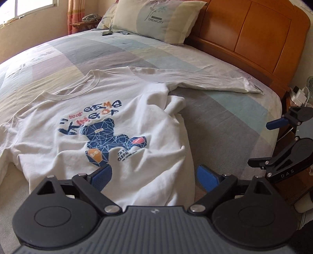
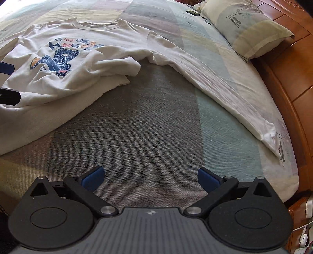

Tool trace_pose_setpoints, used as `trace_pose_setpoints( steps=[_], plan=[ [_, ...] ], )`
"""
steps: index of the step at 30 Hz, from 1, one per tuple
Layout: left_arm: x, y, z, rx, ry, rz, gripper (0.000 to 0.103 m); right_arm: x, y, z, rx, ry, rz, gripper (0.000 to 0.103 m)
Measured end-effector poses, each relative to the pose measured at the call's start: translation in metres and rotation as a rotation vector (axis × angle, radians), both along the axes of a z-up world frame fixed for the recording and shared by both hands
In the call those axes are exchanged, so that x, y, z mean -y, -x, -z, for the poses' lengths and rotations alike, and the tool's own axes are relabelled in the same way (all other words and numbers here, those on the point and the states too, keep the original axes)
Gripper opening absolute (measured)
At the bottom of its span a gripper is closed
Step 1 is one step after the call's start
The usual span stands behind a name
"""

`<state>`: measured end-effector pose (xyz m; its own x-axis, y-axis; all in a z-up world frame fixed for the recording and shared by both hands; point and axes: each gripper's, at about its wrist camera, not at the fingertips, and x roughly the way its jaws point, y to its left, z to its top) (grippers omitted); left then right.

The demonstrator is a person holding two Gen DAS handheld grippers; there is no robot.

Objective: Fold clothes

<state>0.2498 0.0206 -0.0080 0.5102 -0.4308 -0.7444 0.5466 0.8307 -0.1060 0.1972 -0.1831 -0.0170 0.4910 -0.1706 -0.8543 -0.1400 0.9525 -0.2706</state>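
Observation:
A white long-sleeved shirt [image 1: 109, 109] with a blue bear print lies face up on the bed, its right side bunched into a fold [image 1: 172, 103]. One sleeve [image 1: 205, 80] stretches out toward the headboard. My left gripper [image 1: 154, 175] is open above the shirt's lower hem, with nothing pinched between its blue pads. My right gripper [image 2: 150, 175] is open over the bare striped bedsheet [image 2: 146, 121], to the right of the shirt [image 2: 64, 64] and short of the sleeve [image 2: 225, 84]. In the left wrist view the right gripper [image 1: 268, 143] shows at the right edge, beyond the mattress corner.
A pillow [image 1: 156, 17] leans against the wooden headboard [image 1: 254, 39]. A small black device [image 1: 106, 33] lies near the pillow. A nightstand with a charger and cables [image 1: 299, 93] stands past the bed's right edge. A window [image 1: 29, 7] is at the far left.

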Motion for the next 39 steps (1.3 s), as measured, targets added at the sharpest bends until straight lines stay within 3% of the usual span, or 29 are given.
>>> trace_pose_setpoints(
  steps=[6, 10, 12, 17, 19, 23, 27, 33, 36, 39],
  plan=[
    [0.044, -0.002, -0.006, -0.009, -0.007, 0.005, 0.094, 0.023, -0.005, 0.011, 0.062, -0.062, -0.059, 0.103],
    [0.066, -0.004, -0.005, -0.015, -0.086, -0.098, 0.094, 0.043, -0.026, 0.024, 0.076, -0.140, -0.149, 0.103],
    [0.067, -0.003, -0.007, -0.034, -0.086, -0.156, 0.094, 0.055, -0.039, 0.027, 0.071, -0.254, -0.175, 0.103],
    [0.057, 0.003, -0.007, -0.062, -0.108, -0.332, 0.094, 0.088, -0.085, 0.038, 0.017, -0.744, -0.214, 0.103],
    [0.053, 0.005, -0.009, -0.080, -0.089, -0.375, 0.094, 0.093, -0.105, 0.046, -0.013, -0.862, -0.219, 0.103],
    [0.053, -0.003, -0.016, -0.103, -0.029, -0.382, 0.094, 0.086, -0.116, 0.047, -0.022, -0.835, -0.311, 0.103],
    [0.066, -0.032, -0.019, -0.159, 0.100, -0.307, 0.094, 0.078, -0.099, 0.050, 0.034, -0.767, -0.399, 0.103],
    [0.106, -0.085, 0.021, -0.347, 0.249, -0.149, 0.094, 0.071, -0.071, 0.055, 0.144, -0.679, -0.408, 0.103],
    [0.109, -0.104, 0.035, -0.367, 0.240, -0.176, 0.094, 0.067, -0.066, 0.056, 0.168, -0.651, -0.399, 0.103],
    [0.096, -0.116, 0.033, -0.311, 0.243, -0.210, 0.094, 0.074, -0.062, 0.056, 0.177, -0.650, -0.392, 0.103]
  ],
)
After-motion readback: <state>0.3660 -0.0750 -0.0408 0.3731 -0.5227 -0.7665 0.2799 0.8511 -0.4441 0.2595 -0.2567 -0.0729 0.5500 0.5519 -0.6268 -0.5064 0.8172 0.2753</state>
